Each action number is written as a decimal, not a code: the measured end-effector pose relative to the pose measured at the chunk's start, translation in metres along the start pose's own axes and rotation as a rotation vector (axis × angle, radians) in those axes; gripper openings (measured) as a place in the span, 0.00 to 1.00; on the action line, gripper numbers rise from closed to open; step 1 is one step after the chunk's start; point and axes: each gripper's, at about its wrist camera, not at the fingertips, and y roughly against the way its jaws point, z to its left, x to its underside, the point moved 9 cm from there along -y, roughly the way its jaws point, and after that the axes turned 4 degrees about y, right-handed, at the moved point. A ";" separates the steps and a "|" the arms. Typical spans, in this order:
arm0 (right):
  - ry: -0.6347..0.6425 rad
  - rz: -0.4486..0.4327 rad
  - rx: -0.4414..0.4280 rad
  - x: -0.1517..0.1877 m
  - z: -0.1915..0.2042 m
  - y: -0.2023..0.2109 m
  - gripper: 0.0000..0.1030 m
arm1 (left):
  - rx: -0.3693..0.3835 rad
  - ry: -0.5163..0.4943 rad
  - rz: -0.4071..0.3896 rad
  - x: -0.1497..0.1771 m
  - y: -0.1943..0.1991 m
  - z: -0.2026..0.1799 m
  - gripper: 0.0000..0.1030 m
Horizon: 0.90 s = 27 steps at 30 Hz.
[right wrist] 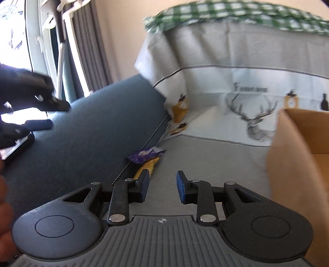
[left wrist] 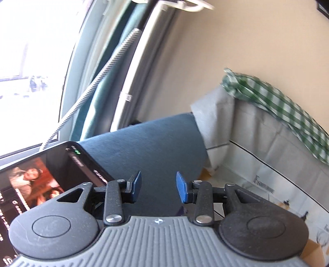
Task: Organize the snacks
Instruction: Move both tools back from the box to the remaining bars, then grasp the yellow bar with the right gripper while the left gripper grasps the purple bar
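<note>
Right wrist view: the right gripper hangs over a grey cloth surface, its jaws standing apart with nothing between the blue pads. Just past the left pad lies a yellow snack packet, and touching its far end a purple snack packet; both sit at the seam where the grey cloth meets a dark blue cushion. At the right edge stands an open cardboard box, well apart from the two packets. Farther back a white cloth printed with a deer head rises behind the grey surface, and a green checked cloth lies along its top. At far left the other gripper shows as a dark blur.

In the left wrist view, the left gripper also has its jaws apart and holds nothing. Close at its left is a lit phone screen. Beyond the pads is the same blue cushion, then the white cloth at right, and a bright window farthest off.
</note>
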 end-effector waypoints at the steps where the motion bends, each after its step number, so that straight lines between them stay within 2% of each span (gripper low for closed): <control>1: 0.004 0.009 -0.006 0.002 0.004 -0.008 0.30 | -0.012 0.000 -0.008 -0.002 0.000 0.002 0.40; 4: 0.021 0.033 -0.021 0.006 0.015 -0.032 0.33 | -0.020 -0.020 -0.015 -0.003 -0.001 0.000 0.40; 8: 0.030 0.060 -0.031 0.013 0.025 -0.063 0.42 | -0.015 -0.048 -0.011 0.001 -0.004 -0.007 0.40; 16: 0.080 0.136 -0.068 0.033 0.043 -0.113 0.46 | -0.007 -0.075 -0.009 0.006 -0.010 -0.019 0.40; 19: 0.127 0.144 -0.045 0.036 0.046 -0.121 0.42 | 0.001 -0.086 -0.008 0.007 -0.011 -0.023 0.40; 20: 0.131 0.139 -0.037 0.036 0.046 -0.121 0.28 | 0.004 -0.091 -0.009 0.007 -0.011 -0.025 0.40; 27: 0.120 0.124 0.046 0.033 0.021 -0.106 0.25 | 0.055 -0.125 0.033 0.016 -0.019 -0.039 0.40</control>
